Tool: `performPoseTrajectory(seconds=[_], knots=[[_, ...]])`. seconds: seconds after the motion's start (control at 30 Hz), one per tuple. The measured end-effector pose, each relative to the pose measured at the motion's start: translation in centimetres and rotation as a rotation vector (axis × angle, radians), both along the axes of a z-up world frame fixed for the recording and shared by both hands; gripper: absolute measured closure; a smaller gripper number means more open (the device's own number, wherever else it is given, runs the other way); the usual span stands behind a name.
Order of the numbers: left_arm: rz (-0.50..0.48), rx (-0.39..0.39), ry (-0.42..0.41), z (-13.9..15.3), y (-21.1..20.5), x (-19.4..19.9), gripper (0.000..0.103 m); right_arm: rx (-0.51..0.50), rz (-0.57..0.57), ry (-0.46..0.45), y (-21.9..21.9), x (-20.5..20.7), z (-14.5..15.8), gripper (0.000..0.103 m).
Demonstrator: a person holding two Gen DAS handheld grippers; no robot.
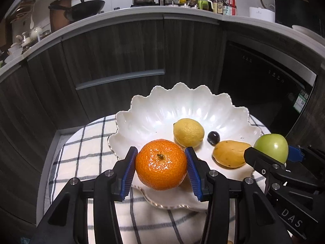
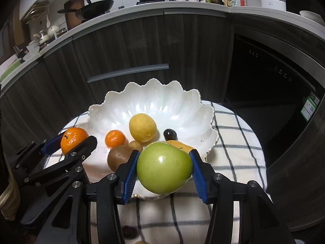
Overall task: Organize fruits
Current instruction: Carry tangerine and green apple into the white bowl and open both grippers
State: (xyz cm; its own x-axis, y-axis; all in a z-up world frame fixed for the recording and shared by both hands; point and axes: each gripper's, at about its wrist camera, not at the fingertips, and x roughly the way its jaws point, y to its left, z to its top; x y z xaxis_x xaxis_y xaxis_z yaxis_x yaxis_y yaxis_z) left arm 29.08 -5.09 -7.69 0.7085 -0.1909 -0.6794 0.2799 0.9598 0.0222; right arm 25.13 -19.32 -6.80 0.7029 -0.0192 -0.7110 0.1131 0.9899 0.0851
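Left tool (image 1: 161, 165) is clamped on the orange (image 1: 161, 164), pads on both flanks, held over the near rim of the bowl (image 1: 162, 105). Right tool (image 2: 164, 169) grips the apple (image 2: 164, 167) the same way, over the bowl's near right edge.

Already in the bowl: lemon (image 2: 142, 127), small orange (image 2: 115, 138), kiwi (image 2: 118, 157), dark plum (image 2: 170, 134), a yellow-orange fruit (image 1: 230, 153), plus a small brown one beside the kiwi. Bowl sits on a checked cloth (image 2: 233, 142) over the worktop.

Risks as I see them:
- Both tools are close together; if I bring them in at once, the fingers could clash.
- Both fruits are round and held near their widest part, so a tilt could let one slip.
- Dropping from height could bounce a fruit off the others and over the scalloped rim, or chip the bowl.
- Free floor space in the bowl looks tight near the front; the back is more open.
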Motion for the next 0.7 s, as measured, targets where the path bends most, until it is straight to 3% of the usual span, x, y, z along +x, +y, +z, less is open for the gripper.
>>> performPoseTrajectory(seconds=[0.53, 0.63, 0.7], knots=[[0.000, 0.002, 0.050, -2.0, 0.0, 2.0, 0.055, -0.005, 0.016, 0.053, 0.2, 2.0, -1.8, 0.052], [0.018, 0.011, 0.039, -1.8, 0.2, 1.9, 0.046, -0.037, -0.004, 0.034, 0.1, 1.8, -1.5, 0.037], [0.045, 0.011, 0.023, -1.5, 0.7, 1.9, 0.034, -0.049, -0.024, 0.020, -0.2, 1.6, -1.1, 0.027]])
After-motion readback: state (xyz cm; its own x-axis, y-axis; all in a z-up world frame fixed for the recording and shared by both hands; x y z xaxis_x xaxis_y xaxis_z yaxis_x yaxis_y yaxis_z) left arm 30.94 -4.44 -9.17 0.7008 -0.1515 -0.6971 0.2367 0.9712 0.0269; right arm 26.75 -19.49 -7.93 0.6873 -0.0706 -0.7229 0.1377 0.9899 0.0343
